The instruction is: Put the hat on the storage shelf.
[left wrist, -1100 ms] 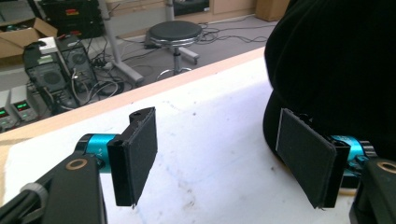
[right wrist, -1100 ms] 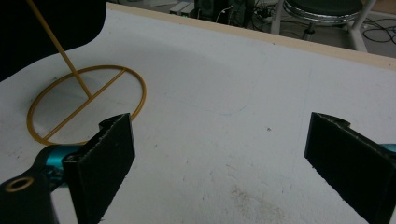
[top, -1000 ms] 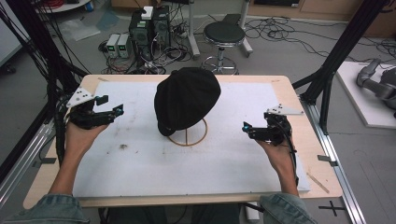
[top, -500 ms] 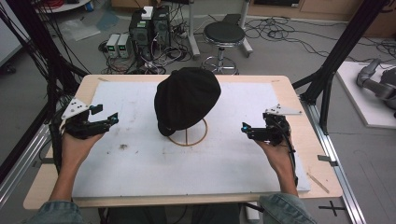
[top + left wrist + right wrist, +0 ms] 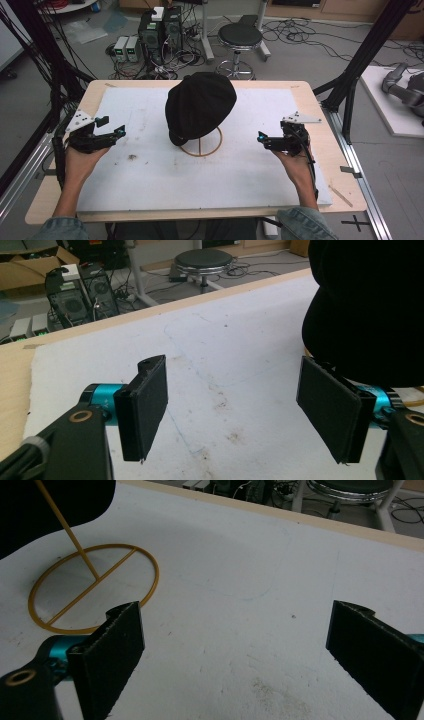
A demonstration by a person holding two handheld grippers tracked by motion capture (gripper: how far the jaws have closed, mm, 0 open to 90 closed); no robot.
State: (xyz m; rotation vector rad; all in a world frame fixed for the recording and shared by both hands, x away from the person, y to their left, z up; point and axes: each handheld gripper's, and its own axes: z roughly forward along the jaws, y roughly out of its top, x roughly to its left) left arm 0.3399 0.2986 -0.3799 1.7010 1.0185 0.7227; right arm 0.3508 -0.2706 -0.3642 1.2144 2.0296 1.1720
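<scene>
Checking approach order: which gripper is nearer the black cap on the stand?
Right, narrowly. The right gripper is off the black cap beside the stand's ring base; the left gripper sits slightly farther on the other side. Both are open, neither touching.

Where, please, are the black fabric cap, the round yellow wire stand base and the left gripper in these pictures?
black fabric cap (image 5: pixel 201 107), high view, on the middle of its crown.
round yellow wire stand base (image 5: pixel 150 565), right gripper view, on the ring's right side.
left gripper (image 5: pixel 112 126), high view, midway between its fingertips.
</scene>
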